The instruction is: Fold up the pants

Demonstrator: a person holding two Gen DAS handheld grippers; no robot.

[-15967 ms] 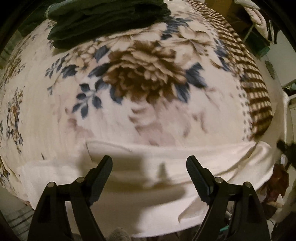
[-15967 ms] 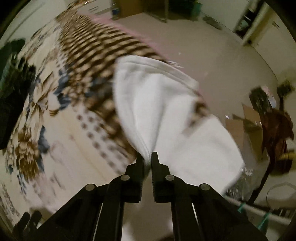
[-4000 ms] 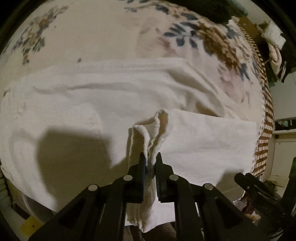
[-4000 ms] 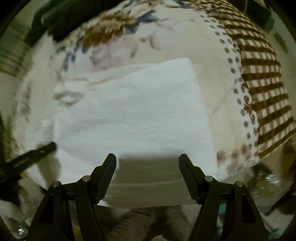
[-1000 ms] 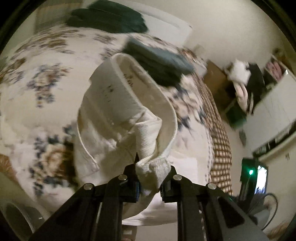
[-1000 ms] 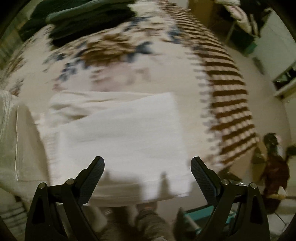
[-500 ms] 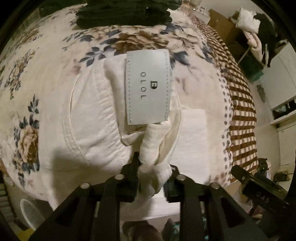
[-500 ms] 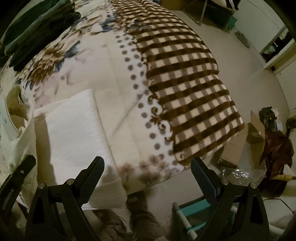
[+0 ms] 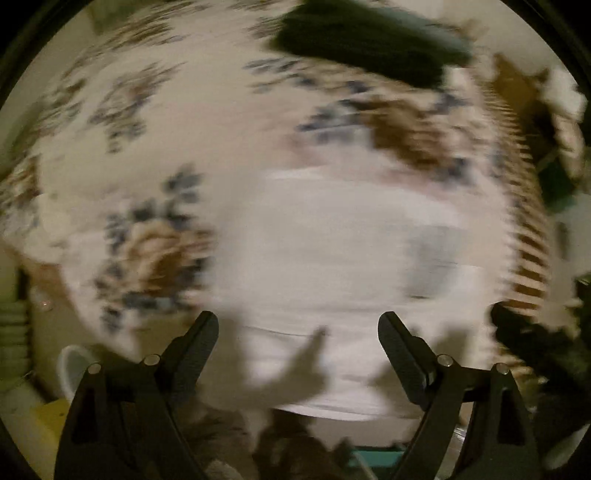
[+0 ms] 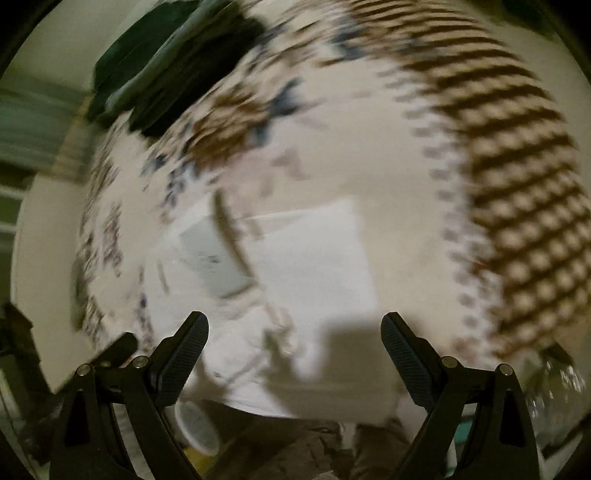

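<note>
Bed covered by a cream blanket [image 9: 192, 122] with brown and blue flowers and a brown checked border [image 10: 517, 177] along one side; pale floor beyond that border; both views heavily blurred.

Stack of dark green folded clothes [image 9: 369, 33] at the far end of the blanket, well apart from the pants; same stack [image 10: 166, 62] visible from the right wrist; a pale round tub [image 10: 197, 428] on the floor below the near edge of the bed, contents not legible.

White pants [image 9: 332, 266] lying flat on the blanket near its front edge, folded into a compact block; from the right wrist, pants [image 10: 310, 266] seen with one smooth rectangular panel nearest the checked border and a grey label patch [image 10: 214, 258] on the layer beside it; a rumpled seam or waistband running toward the near edge; finer detail lost to blur.

Count: one pair of pants; one blanket; one stack of dark clothes; one tub; two grippers.

Left gripper [image 9: 298, 343] spread wide, nothing between its fingers, above the near edge of the pants; right gripper [image 10: 294, 343] likewise spread wide and empty, over the same near edge.
</note>
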